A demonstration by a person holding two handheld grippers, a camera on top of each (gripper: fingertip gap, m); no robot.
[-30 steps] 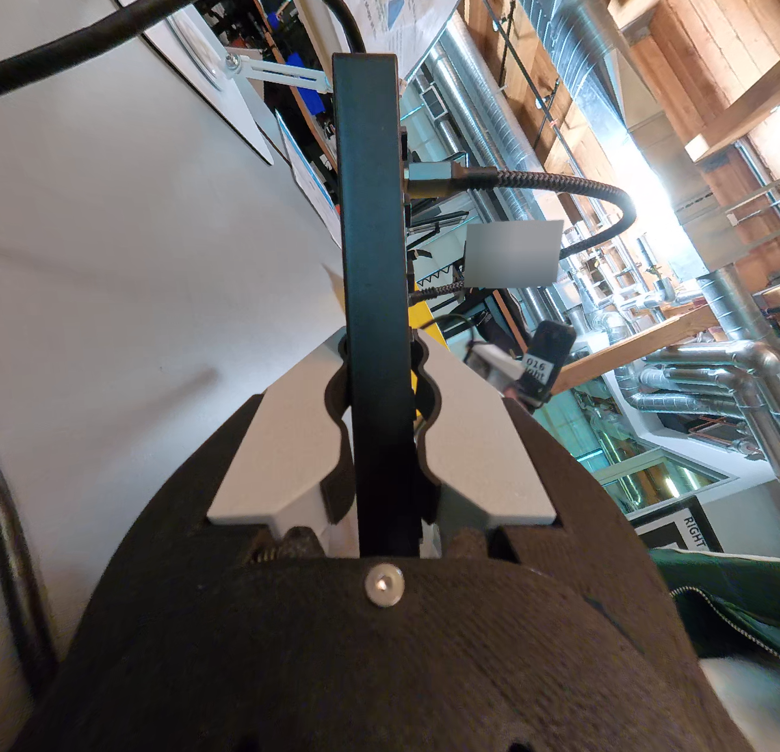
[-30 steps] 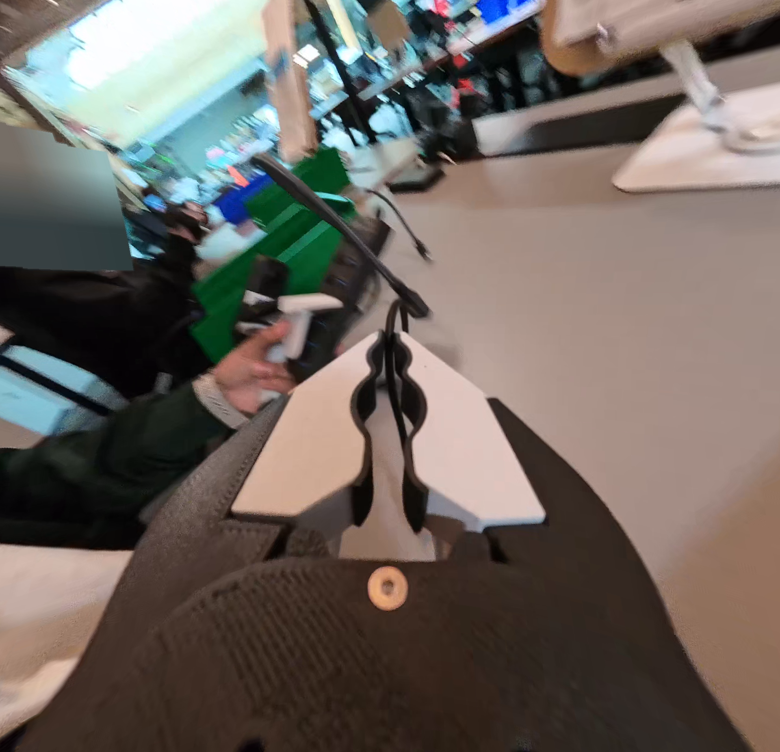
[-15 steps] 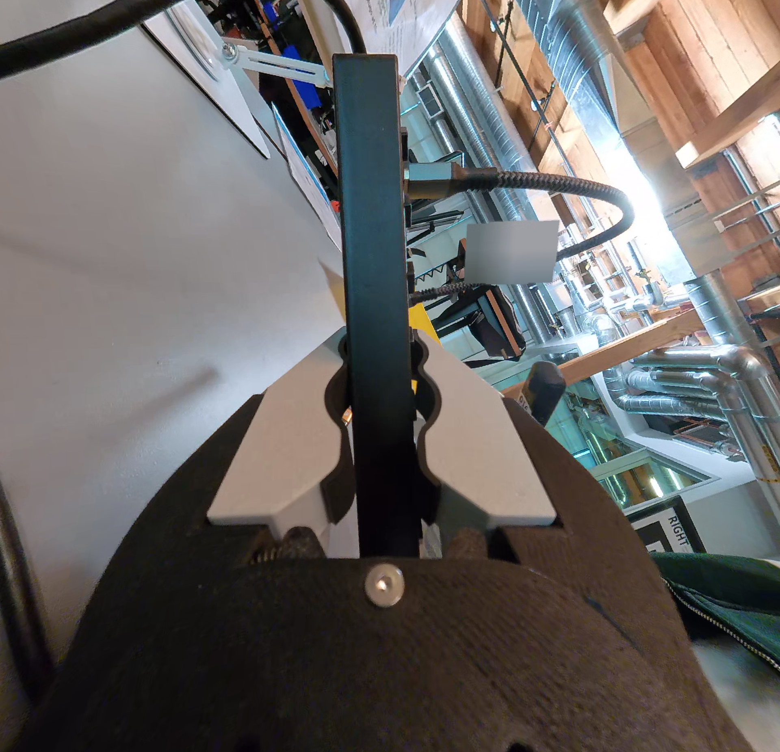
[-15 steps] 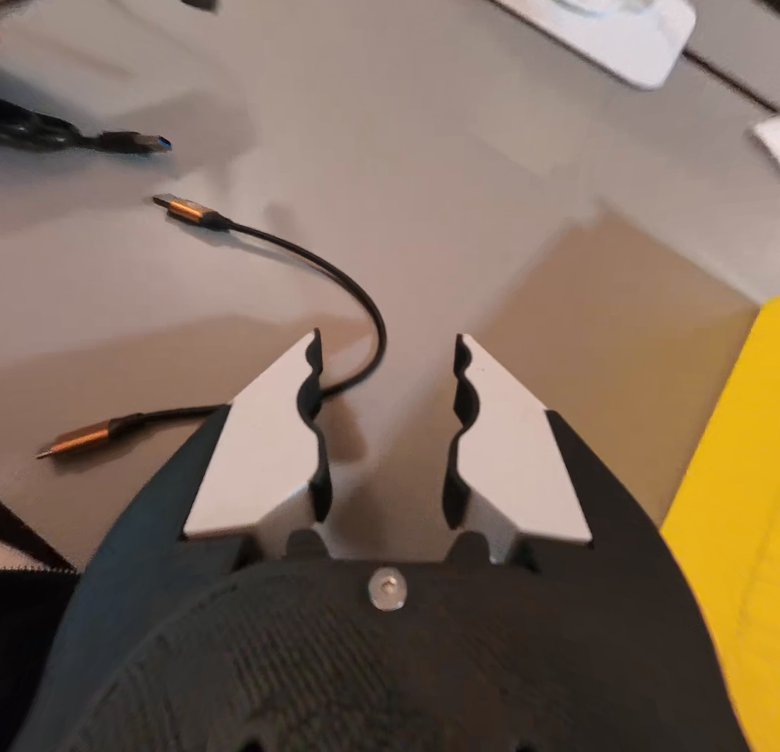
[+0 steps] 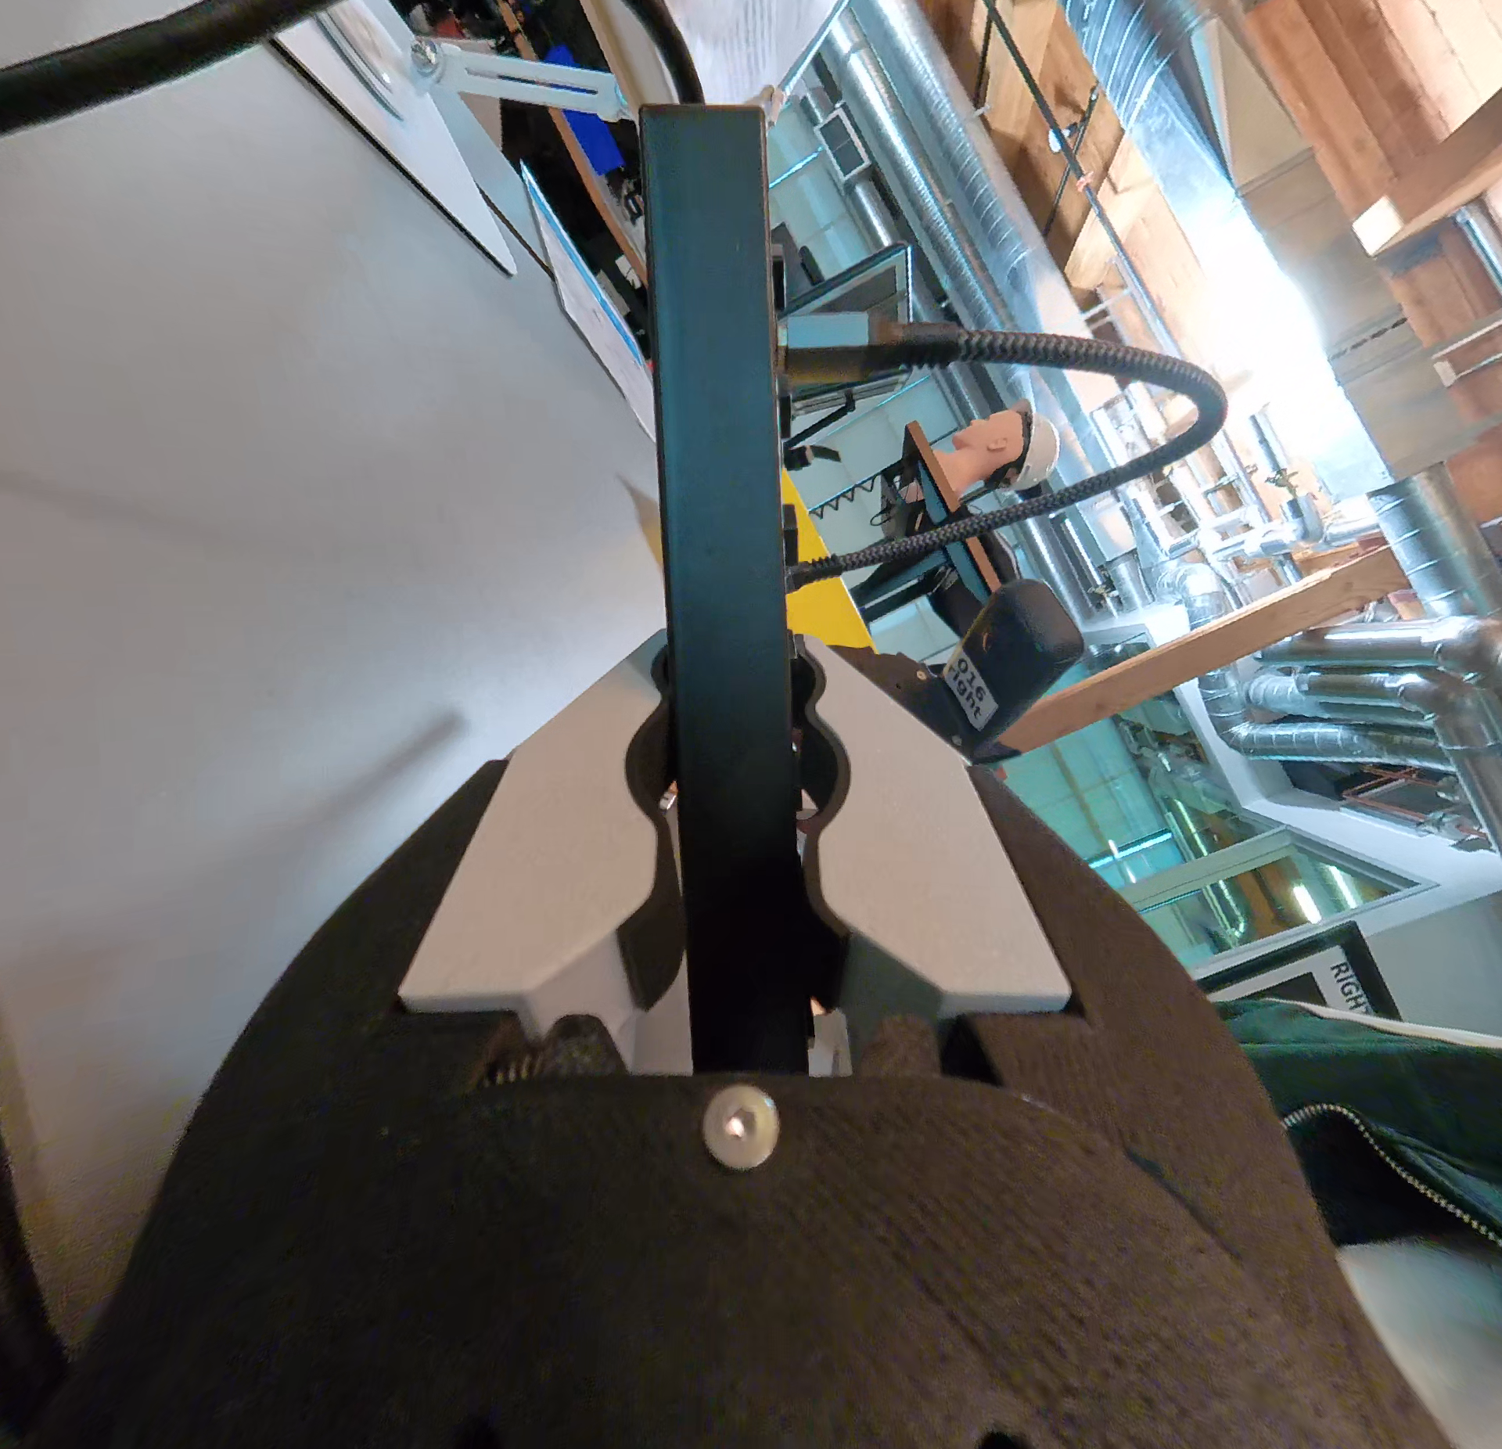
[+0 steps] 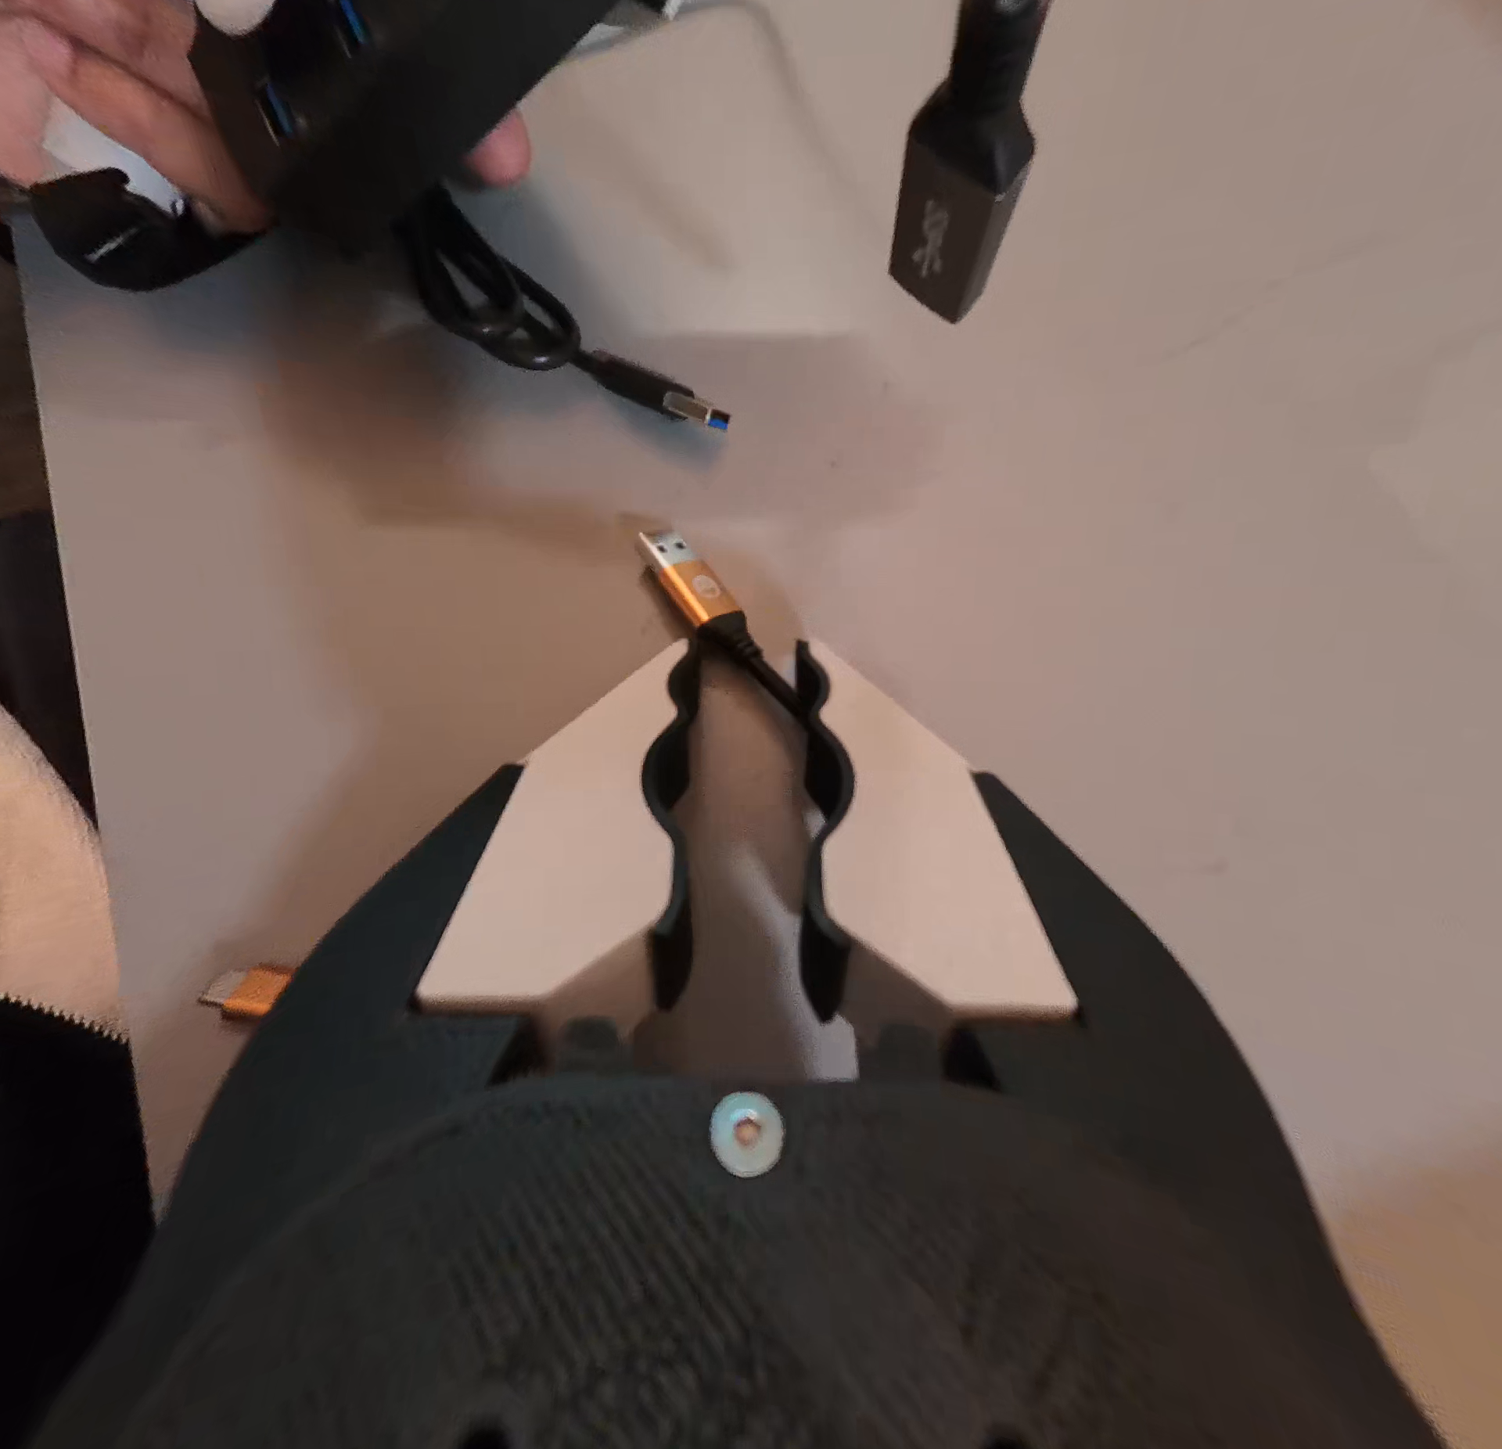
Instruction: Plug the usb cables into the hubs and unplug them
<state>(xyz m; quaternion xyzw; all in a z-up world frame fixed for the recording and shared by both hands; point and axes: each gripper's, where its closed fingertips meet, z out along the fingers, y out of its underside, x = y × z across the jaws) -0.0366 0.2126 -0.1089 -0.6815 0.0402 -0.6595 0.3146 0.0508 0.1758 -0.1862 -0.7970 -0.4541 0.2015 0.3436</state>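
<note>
Right claw [image 6: 746,670], previously wide open, now narrowed around orange-plug cable [image 6: 692,589], ungripped; black hub [image 5: 719,516] clamped in left claw [image 5: 731,727]; insertion pending.

The left gripper [image 5: 730,662] pointed steeply upward, its fingers [image 5: 569,833] pressed flat on both sides of a hub [image 5: 715,434] standing on edge between them. The right gripper [image 6: 746,650] pointed down at the table [image 6: 1178,516], jaws apart with a narrow gap, a cable [image 6: 752,662] crossing between the tips, untouched by the left pad. A bare hand [image 6: 89,69] showed at the right view's upper left corner.
</note>
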